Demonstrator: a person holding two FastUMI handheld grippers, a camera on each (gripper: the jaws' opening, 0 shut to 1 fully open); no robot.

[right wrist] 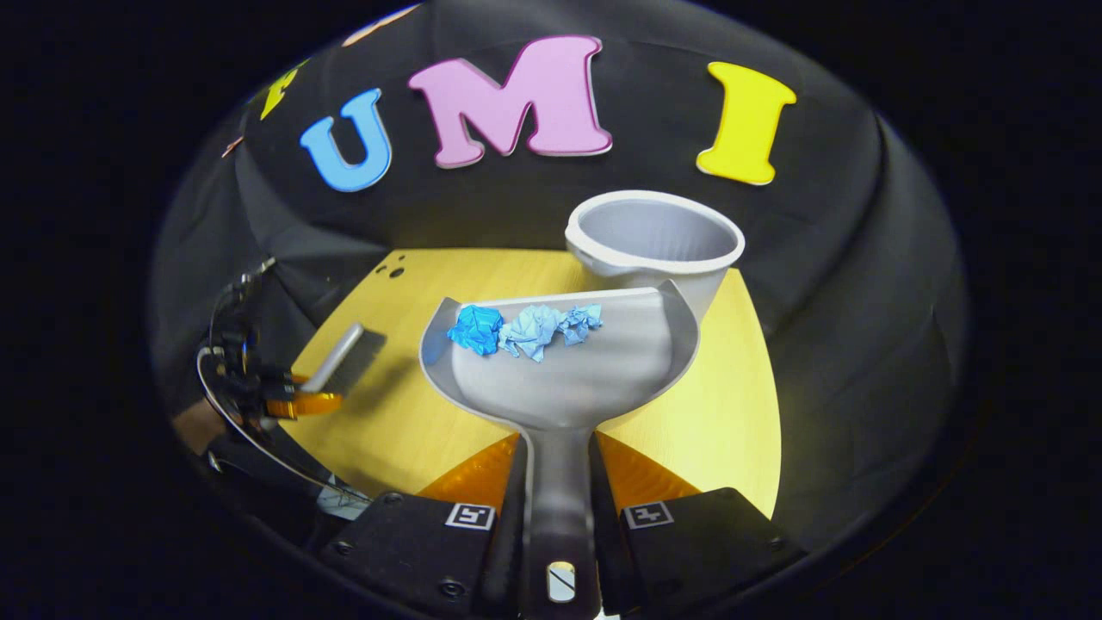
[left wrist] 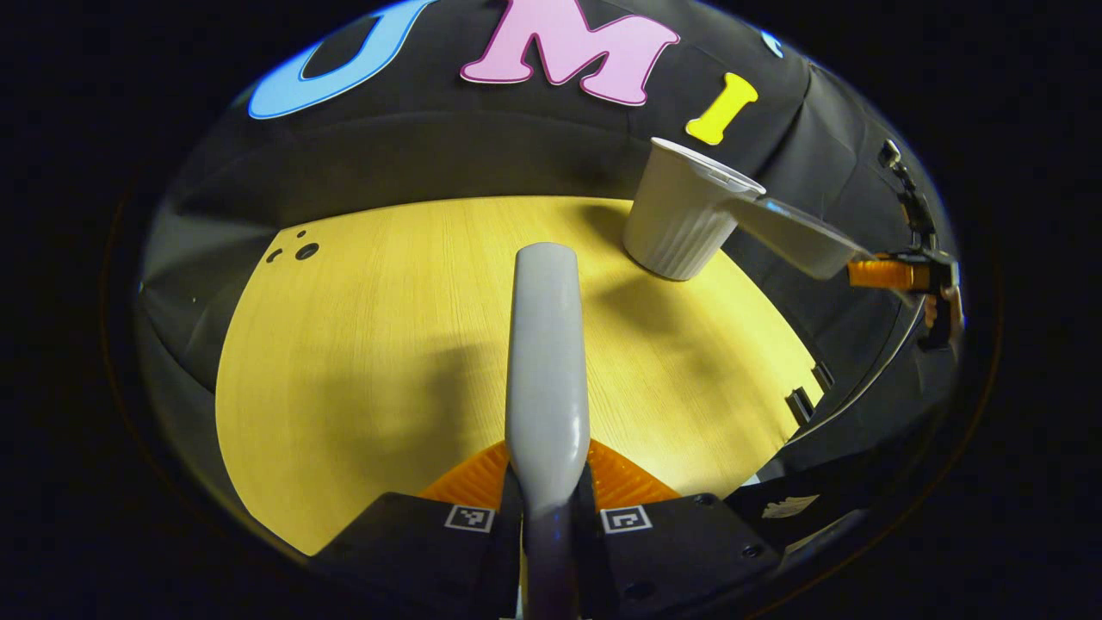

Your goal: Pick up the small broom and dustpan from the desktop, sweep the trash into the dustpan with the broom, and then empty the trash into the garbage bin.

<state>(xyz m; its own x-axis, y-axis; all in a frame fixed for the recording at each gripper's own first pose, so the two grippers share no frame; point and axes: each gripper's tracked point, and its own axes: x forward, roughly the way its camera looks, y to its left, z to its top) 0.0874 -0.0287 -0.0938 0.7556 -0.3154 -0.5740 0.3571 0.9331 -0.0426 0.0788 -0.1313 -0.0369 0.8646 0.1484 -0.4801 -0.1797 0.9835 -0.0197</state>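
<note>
Dustpan (right wrist: 564,370) lifted beside garbage bin (right wrist: 654,241), handle pinched in right claw (right wrist: 560,508); crumpled paper trash (right wrist: 525,327) at its lip, light, likely to slide off. Left claw (left wrist: 548,499) pinches stiff broom (left wrist: 547,344) handle above bench (left wrist: 370,344).

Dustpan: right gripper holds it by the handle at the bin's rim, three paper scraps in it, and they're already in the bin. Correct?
Not quite. The right gripper view shows the three crumpled paper scraps lying in the dustpan, not in the bin. The rest holds: the right gripper clamps the dustpan's handle, with the pan's front edge at the bin's rim.
</note>
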